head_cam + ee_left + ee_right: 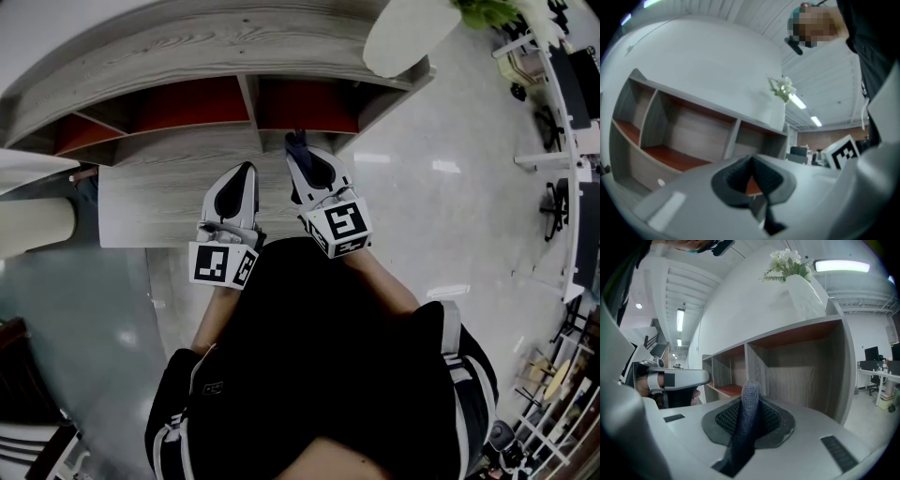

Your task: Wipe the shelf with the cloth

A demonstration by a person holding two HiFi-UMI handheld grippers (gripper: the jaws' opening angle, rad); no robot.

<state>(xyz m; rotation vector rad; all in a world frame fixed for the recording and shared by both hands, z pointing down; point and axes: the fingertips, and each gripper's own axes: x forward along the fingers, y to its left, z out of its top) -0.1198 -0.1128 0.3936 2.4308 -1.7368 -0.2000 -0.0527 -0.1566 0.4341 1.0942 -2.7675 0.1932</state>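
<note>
**Status: cloth clamped in the right gripper, in front of the shelf**

1. Floor (450,216): pale, glossy tiles that reflect the ceiling lights.

2. Shelf (187,56): a curved unit in grey wood-grain laminate. Upright dividers split it into open, box-shaped compartments, and the compartment floors are smooth red-brown panels. A flat ledge of the same grey grain projects at the front. In the right gripper view the shelf (801,366) shows its end compartment with a grained back wall. In the left gripper view the shelf (693,126) shows a row of compartments.

3. Person (319,375): dark top, seen from above, both forearms extended toward the ledge.

4. Vase (408,33): white, smooth and tapered, standing on the shelf top at its right end. The vase (806,296) carries small white flowers (787,261).

5. Left gripper (246,171): grey shell, black ribbed pads, marker cube at the rear. It is held over the ledge. The left gripper (751,164) has its jaws pressed together with nothing between them.

6. Right gripper (302,164): same build, just beside the left one and tilted toward the right-hand compartment. The right gripper (749,413) has its jaws clamped on the cloth.

7. Cloth (746,423): dark blue-grey knit, bunched into a narrow roll that stands up past the jaw tips. From the head view the cloth (296,143) points at the front edge of the right-hand compartment. Contact with the shelf cannot be determined.
</note>
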